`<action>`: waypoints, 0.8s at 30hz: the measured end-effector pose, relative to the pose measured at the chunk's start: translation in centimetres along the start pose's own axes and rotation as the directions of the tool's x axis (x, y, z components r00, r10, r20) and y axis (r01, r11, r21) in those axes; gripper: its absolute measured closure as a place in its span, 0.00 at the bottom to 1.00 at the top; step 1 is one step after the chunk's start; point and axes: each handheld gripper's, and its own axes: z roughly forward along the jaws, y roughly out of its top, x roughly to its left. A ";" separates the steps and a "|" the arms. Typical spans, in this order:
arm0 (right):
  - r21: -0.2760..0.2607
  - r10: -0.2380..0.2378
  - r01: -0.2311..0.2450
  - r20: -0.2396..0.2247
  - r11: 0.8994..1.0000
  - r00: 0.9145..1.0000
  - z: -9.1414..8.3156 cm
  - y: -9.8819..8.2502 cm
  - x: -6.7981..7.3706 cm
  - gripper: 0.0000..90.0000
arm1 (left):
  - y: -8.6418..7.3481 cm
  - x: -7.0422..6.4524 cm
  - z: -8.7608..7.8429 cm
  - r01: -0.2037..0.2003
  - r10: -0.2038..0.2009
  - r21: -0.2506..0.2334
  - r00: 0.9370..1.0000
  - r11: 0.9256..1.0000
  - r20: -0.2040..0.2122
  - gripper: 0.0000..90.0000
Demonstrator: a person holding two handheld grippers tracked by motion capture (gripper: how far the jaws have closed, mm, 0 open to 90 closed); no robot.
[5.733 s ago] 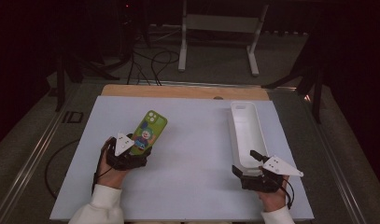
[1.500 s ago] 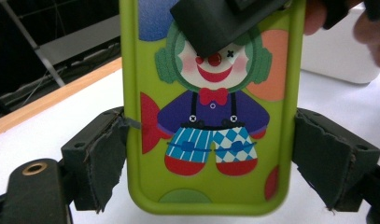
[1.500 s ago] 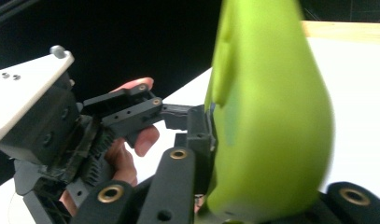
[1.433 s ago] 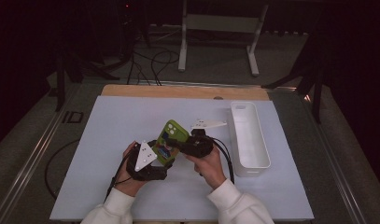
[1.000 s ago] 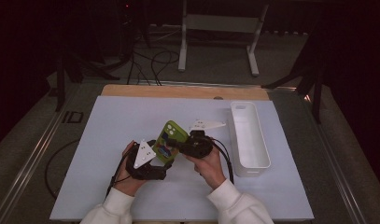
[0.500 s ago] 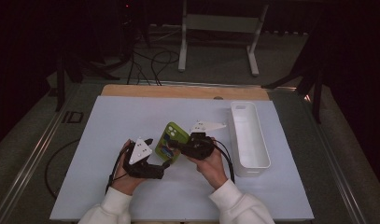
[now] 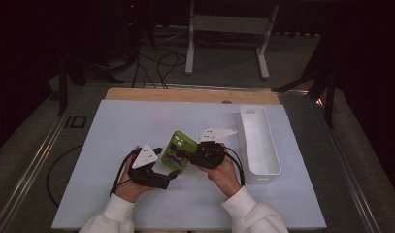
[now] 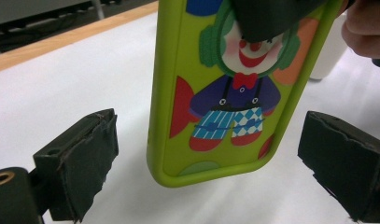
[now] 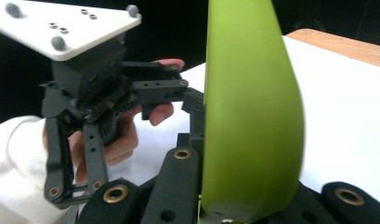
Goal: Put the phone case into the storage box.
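Note:
A lime-green phone case (image 7: 178, 147) with a clown picture (image 8: 234, 79) is held tilted above the middle of the white table top. My right gripper (image 7: 186, 154) comes from the right and is shut on its upper part; in the right gripper view the case (image 9: 248, 116) stands edge-on between the jaws (image 9: 253, 198). My left gripper (image 7: 167, 167) sits at the case's lower left. In the left gripper view its two pads (image 8: 80, 163) stand wide on either side of the case's bottom end without touching it, so the left gripper (image 8: 211, 175) is open.
A long white bin (image 7: 259, 141) stands upright just right of the right hand. The white table top (image 7: 117, 126) has a wooden strip (image 7: 185, 94) at its far edge. Cables and a metal stand (image 7: 229, 29) lie on the floor beyond.
Since the earliest frame the right gripper came from the right front to the middle and took hold of the case. Over the last second both hands have stayed almost still.

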 end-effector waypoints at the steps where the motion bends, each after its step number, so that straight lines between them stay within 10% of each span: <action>1: 0.001 -0.006 0.006 -0.008 1.000 1.000 0.0 0.0 0.0 0.98 | 0.0 0.0 0.0 -0.001 0.001 0.000 1.000 1.000 0.010 0.07; 24: 0.037 -0.087 0.093 -0.140 0.995 0.986 -0.5 -0.1 0.0 0.98 | -1.0 0.4 0.0 -0.043 0.040 0.011 0.980 0.999 0.197 0.60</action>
